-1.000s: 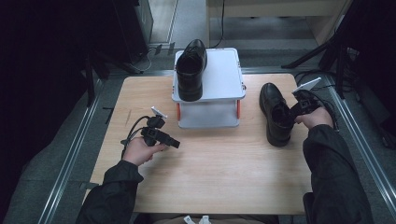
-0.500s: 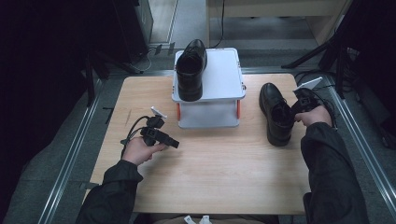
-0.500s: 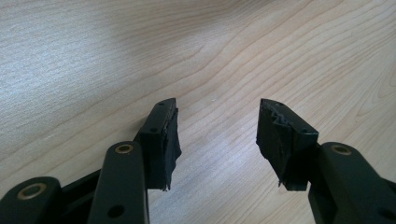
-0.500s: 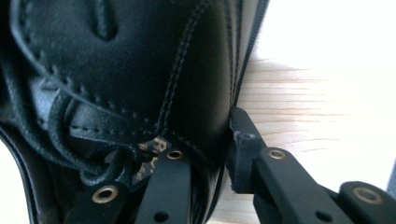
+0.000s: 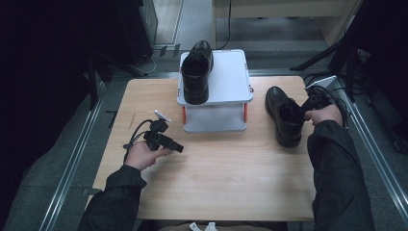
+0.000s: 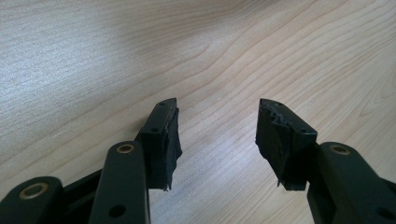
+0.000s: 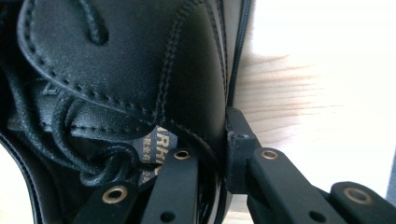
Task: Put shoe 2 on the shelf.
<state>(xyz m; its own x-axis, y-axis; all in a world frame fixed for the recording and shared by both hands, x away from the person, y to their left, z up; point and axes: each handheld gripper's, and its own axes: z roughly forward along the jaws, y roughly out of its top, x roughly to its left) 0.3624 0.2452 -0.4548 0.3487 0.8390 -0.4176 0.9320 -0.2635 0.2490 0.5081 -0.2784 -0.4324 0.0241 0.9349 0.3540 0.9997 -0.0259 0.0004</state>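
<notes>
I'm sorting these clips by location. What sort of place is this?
Probably a lab or workshop set up for recording, not a home: a bare wooden table on a grey floor with metal rails, trailing cables, and dress shoes staged on a white box.

Second shoe atop white box
</notes>
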